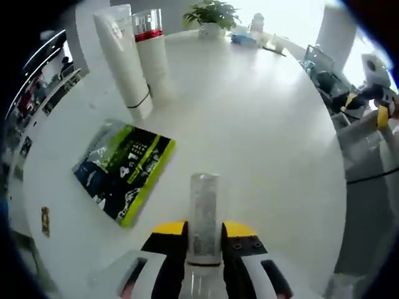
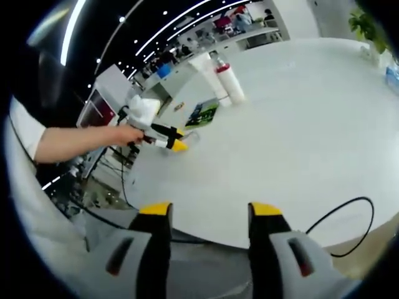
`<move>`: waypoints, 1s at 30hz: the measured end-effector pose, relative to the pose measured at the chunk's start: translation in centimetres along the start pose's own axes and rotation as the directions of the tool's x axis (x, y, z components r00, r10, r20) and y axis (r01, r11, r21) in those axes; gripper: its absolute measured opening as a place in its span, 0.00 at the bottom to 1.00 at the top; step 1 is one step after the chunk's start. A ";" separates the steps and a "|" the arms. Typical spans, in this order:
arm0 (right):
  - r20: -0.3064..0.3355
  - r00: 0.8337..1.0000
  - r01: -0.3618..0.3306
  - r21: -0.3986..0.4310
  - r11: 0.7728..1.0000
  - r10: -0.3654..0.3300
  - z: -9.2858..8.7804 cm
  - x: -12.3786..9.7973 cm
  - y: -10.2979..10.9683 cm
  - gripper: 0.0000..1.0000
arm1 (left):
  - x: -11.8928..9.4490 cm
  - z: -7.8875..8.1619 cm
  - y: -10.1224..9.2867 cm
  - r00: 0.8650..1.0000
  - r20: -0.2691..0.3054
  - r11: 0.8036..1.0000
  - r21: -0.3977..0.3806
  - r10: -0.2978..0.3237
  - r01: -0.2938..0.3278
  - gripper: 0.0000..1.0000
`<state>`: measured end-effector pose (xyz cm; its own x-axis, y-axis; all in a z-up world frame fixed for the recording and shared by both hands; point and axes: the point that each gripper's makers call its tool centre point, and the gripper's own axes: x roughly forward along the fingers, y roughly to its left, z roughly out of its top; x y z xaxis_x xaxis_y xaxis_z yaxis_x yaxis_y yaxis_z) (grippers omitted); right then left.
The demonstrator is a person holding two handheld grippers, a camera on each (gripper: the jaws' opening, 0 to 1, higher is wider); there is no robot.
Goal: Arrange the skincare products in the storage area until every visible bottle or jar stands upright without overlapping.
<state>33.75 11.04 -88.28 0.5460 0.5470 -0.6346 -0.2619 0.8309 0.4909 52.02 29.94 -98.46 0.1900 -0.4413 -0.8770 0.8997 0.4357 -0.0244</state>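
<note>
White round table (image 1: 262,124) w/ two white tubes (image 1: 124,59) upright at far edge, green-black packet (image 1: 123,169) flat nearby. Left gripper (image 1: 204,233) clamped on clear bottle (image 1: 204,212), long axis pointing fwd along jaws, just above table. Right gripper (image 2: 209,215) jaws apart, holding nothing, off table edge.

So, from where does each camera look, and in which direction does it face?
Left gripper view: rides on the left gripper, looking down along the white table; its fingers are shut on a clear bottle.
Right gripper view: rides on the right gripper, off the table's edge, looking across it; its fingers are open, and the person's hand holds the left gripper.
Shared: the table, green box, two white tubes, clear bottle.
</note>
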 end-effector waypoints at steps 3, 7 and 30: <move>0.009 1.000 -0.003 0.005 1.000 0.003 0.1 -0.1 0.0 0.50 | -0.3 0.0 -0.8 0.999 0.012 0.998 -0.059 -0.032 0.033 0.21; 0.020 1.000 -0.012 0.006 1.000 0.011 0.3 -0.2 0.1 0.50 | -1.5 1.2 -2.2 0.995 0.076 0.984 -0.161 -0.065 0.076 0.21; -0.015 0.899 -0.428 0.174 0.887 0.437 3.7 1.3 9.1 0.51 | -10.5 6.5 -18.6 0.949 0.306 0.979 0.203 -0.083 0.020 0.21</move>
<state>35.02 18.94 -82.49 0.3649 0.8565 -0.3651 -0.3278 0.4852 0.8106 35.85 21.39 -85.74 0.2254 -0.6946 -0.6832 0.9645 0.2582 0.0558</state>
